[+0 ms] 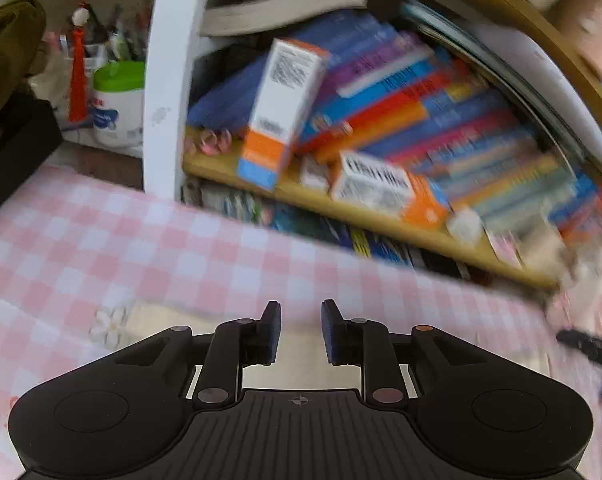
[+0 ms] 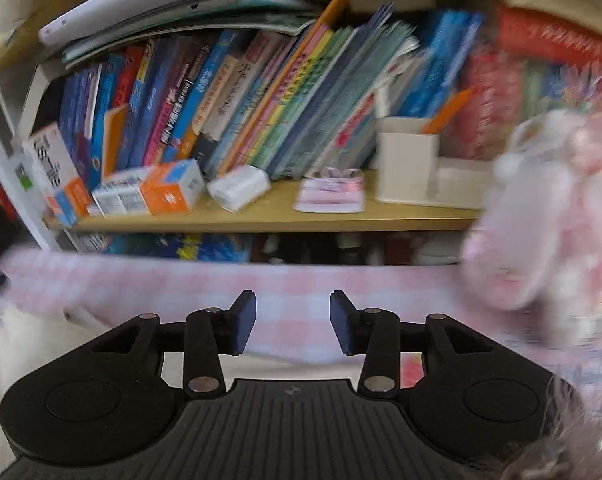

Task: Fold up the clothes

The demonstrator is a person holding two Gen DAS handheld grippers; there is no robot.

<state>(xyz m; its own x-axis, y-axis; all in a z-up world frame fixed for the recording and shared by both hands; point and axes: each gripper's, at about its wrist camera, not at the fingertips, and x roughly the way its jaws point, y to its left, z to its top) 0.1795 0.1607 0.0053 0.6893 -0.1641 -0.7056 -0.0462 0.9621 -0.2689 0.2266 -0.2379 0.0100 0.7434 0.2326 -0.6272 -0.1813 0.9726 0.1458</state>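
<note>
My left gripper (image 1: 301,332) is open and empty above a pale cream garment (image 1: 205,320) with a small flower detail that lies on the pink checked tablecloth (image 1: 101,248). My right gripper (image 2: 293,328) is open and empty over the same pink checked cloth (image 2: 181,284); pale fabric (image 2: 293,368) shows just under its fingers and at the left edge. Both views are blurred by motion.
A bookshelf full of leaning books (image 2: 241,100) and small boxes (image 2: 157,192) stands right behind the table. A pink plush toy (image 2: 541,208) sits at the right. A white tub with a green lid (image 1: 117,104) and an olive cloth (image 1: 9,52) are at the left.
</note>
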